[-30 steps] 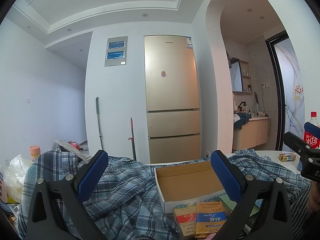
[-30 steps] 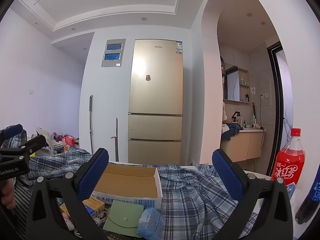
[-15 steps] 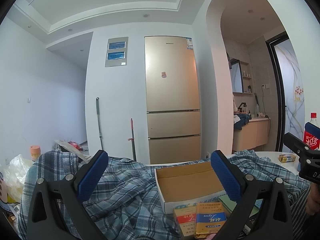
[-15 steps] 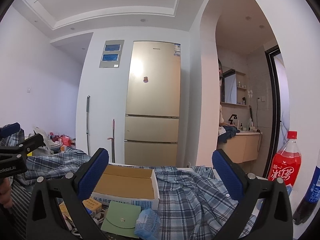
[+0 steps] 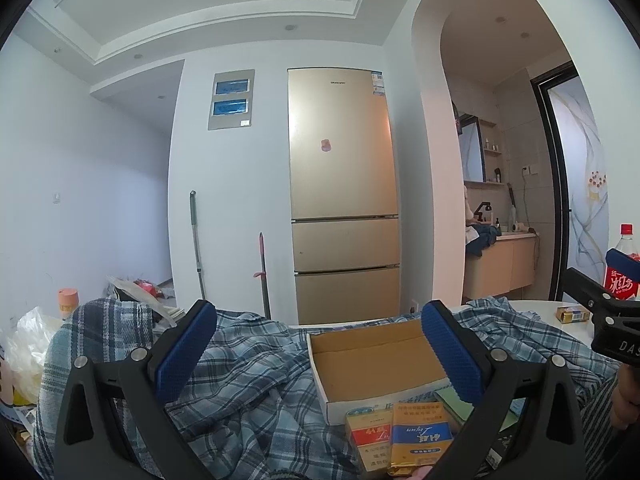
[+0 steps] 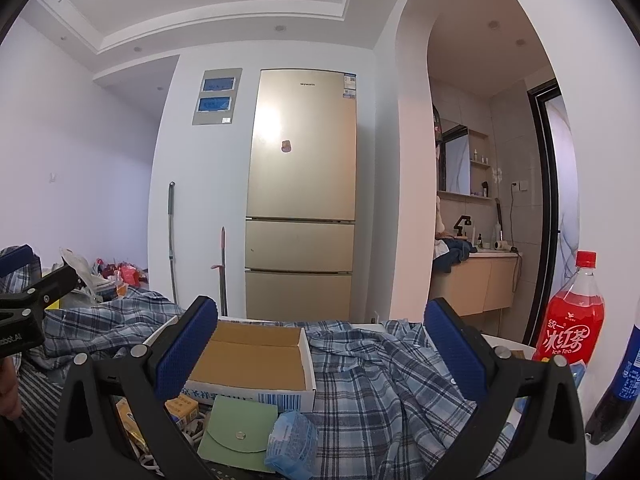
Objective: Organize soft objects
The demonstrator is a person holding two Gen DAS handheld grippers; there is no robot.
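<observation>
A blue plaid shirt (image 5: pixel 248 372) lies crumpled over the table and around an open, empty cardboard box (image 5: pixel 372 360). It also shows in the right wrist view (image 6: pixel 380 372), to the right of the box (image 6: pixel 248 360). My left gripper (image 5: pixel 316 356) is open and empty above the shirt and box. My right gripper (image 6: pixel 320 352) is open and empty above the box and shirt. Each gripper shows at the edge of the other's view.
Two small packets (image 5: pixel 400 436) lie in front of the box. A green pouch (image 6: pixel 240 428) and a blue wrapped pack (image 6: pixel 292 440) lie near me. A red tea bottle (image 6: pixel 572 316) and a dark bottle (image 6: pixel 624 380) stand at right. A fridge (image 5: pixel 344 196) stands behind.
Both grippers have shifted only slightly; the right wrist view has drifted a little to the right. Both stay open and empty.
</observation>
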